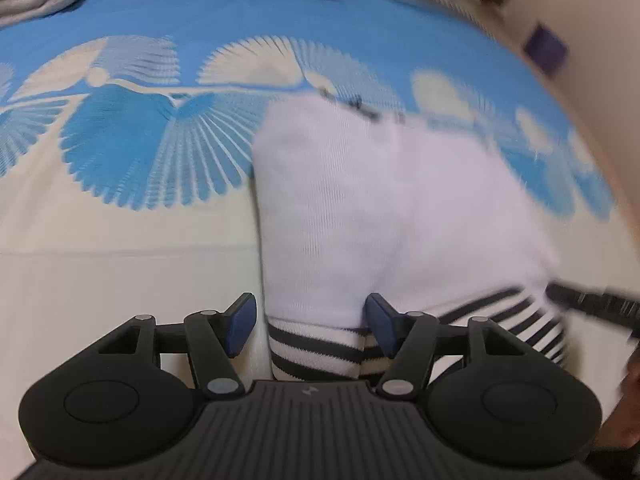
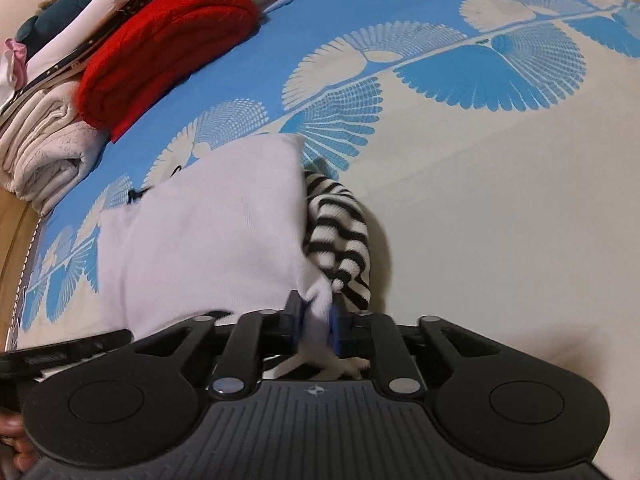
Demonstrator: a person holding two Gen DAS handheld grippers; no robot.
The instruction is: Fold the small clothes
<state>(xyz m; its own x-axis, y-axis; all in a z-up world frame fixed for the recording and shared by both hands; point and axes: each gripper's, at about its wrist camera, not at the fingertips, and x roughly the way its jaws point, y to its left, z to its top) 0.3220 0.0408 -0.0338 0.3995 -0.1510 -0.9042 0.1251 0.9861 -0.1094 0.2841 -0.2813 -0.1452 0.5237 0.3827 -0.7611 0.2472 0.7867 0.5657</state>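
Near edge of bed (image 2: 500, 200): white garment (image 1: 380, 200), striped cuff toward me.
Right gripper (image 2: 316, 326): jaws pinched a corner, probably for folding.
Left gripper (image 1: 310, 322): jaws wide, straddling the cuff without gripping.

I see even, soft indoor light, no glare. My left view smears with motion blur toward its right edge; both fisheyes bend the bed sheet (image 2: 480, 200) at the corners.

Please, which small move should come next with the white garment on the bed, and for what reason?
Probably close the left tongs on the striped hem. They stand open with the hem between the pads, while the right tongs already pinch the white garment at its near edge, so both ends would be held for folding.
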